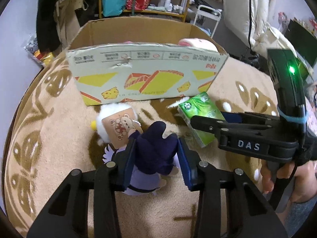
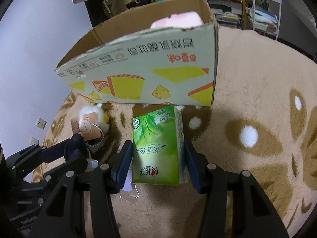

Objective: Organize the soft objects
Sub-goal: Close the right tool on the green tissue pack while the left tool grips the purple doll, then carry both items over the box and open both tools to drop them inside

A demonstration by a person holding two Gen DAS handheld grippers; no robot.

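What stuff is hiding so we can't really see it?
- Left wrist view: the plush doll, mostly covered by the left hand-held gripper.
- Both views: the pink thing in the cardboard box, hidden by the front wall.
- Right wrist view: the white fluffy toy, behind its bear tag.

the left wrist view looks steeply down along its black two-finger left gripper point(image 1: 156, 156), close over the tan patterned fleece rug point(image 1: 59, 138), facing the open printed cardboard box point(image 1: 146, 79). the right wrist view looks down likewise from just beside it. both share the box, the rug, the green tissue pack point(image 2: 158, 148) and the white plush toy point(image 1: 115, 123).
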